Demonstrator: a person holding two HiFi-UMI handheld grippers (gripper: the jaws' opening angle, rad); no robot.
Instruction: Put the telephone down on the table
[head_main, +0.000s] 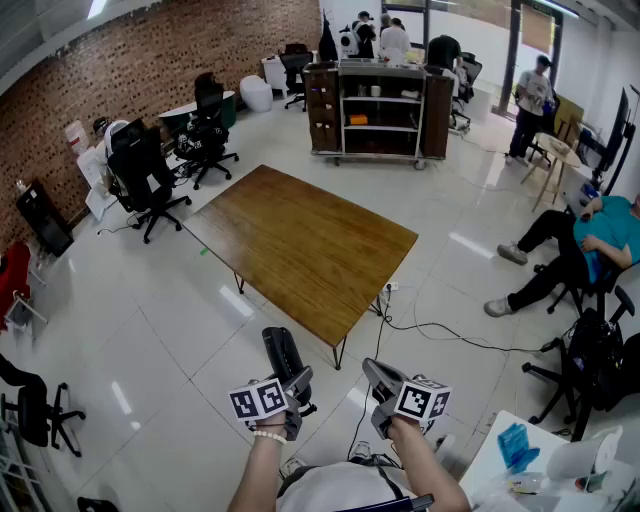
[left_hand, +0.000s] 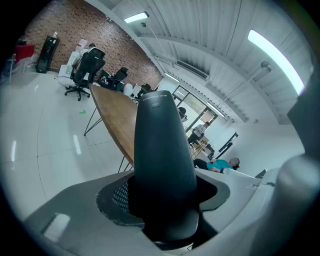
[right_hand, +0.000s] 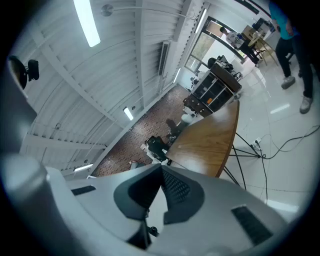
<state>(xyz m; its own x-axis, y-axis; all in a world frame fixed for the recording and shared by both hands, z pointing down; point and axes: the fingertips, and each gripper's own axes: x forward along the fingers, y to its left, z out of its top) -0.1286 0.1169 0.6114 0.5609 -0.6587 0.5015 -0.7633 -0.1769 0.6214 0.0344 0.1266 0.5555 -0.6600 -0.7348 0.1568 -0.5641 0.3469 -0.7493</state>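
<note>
On our left gripper (left_hand: 165, 202) the jaws grip the lower end of a dark telephone handset (left_hand: 161, 145), which juts out past them and is held in the air over the white floor (head_main: 150, 330). On our right gripper (right_hand: 161, 172) the jaws are pressed together and empty. In the head view it sits at three o'clock of the left one. The wooden table (head_main: 300, 245) lies at twelve o'clock, well apart from the handset.
</note>
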